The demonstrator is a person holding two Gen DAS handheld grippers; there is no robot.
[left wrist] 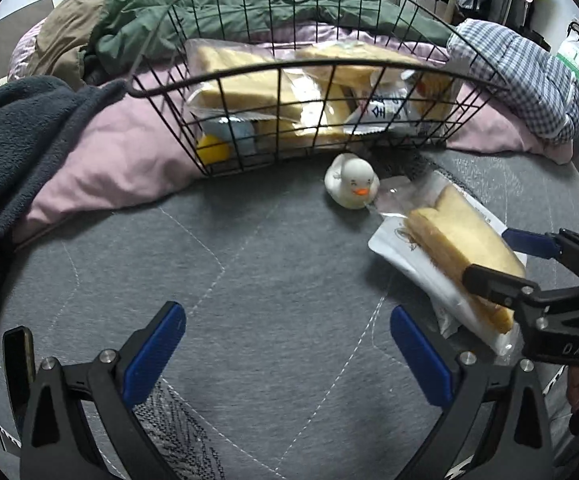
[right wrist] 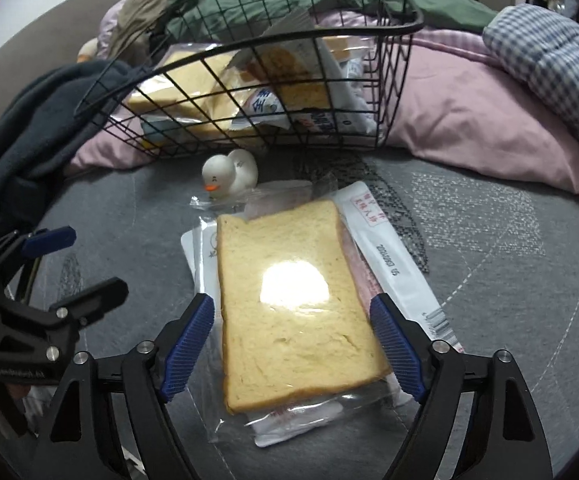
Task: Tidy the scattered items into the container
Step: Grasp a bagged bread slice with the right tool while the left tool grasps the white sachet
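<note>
A packaged bread slice (right wrist: 289, 304) lies on the grey bed surface; it also shows in the left wrist view (left wrist: 461, 256). My right gripper (right wrist: 293, 344) is open with its blue pads on either side of the pack, not closed on it; it also shows in the left wrist view (left wrist: 501, 256). A white rubber duck (left wrist: 352, 181) sits just in front of the black wire basket (left wrist: 317, 66), also seen in the right wrist view (right wrist: 229, 174). The basket (right wrist: 249, 44) holds several bread packs and snack packets. My left gripper (left wrist: 287, 354) is open and empty over bare grey fabric.
A pink duvet (left wrist: 113, 168), dark blue fleece (left wrist: 13, 140), green jacket (left wrist: 225, 4) and checked cloth (left wrist: 525, 76) pile up behind and beside the basket. A phone-like object (left wrist: 19, 354) lies at the left edge.
</note>
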